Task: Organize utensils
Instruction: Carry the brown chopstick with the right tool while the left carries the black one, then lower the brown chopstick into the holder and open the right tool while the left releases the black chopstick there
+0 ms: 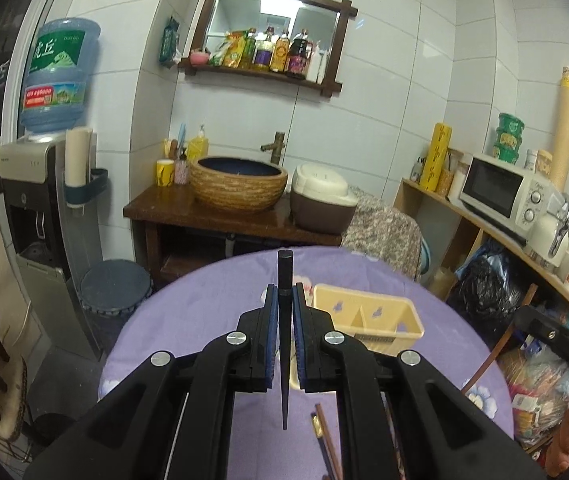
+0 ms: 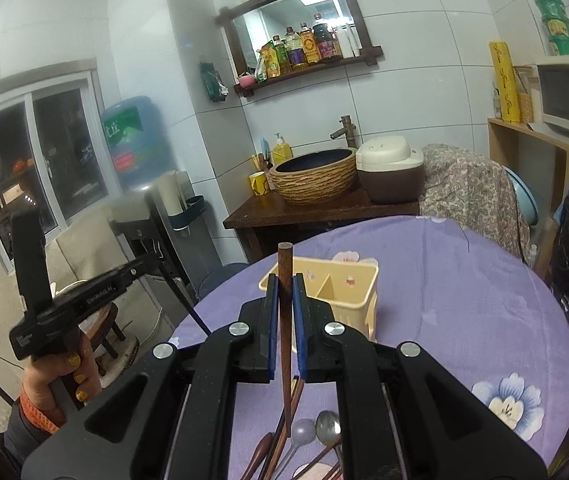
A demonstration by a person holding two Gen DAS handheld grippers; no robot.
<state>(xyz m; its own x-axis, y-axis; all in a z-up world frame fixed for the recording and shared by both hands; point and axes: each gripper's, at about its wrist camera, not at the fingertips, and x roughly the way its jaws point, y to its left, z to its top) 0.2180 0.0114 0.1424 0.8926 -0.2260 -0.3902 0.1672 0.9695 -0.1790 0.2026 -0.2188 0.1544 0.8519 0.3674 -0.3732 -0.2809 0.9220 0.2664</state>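
My left gripper [image 1: 285, 294] is shut on a black chopstick [image 1: 285, 280], held upright above the purple tablecloth. The cream two-compartment utensil holder [image 1: 368, 314] stands just right of it on the table. My right gripper [image 2: 285, 286] is shut on a brown wooden chopstick [image 2: 284, 276], also upright, right in front of the same holder [image 2: 330, 294]. Below it lie loose spoons and chopsticks [image 2: 308, 436]. Two more chopsticks [image 1: 324, 436] lie under the left gripper. The left gripper [image 2: 188, 304] with its black chopstick shows at the left of the right wrist view.
The round table [image 2: 464, 288] has a purple flowered cloth. Behind it stand a wooden stand with a woven basin [image 1: 238, 184] and rice cooker [image 1: 320, 196], a water dispenser [image 1: 40, 208] at left, and a shelf with a microwave [image 1: 504, 190] at right.
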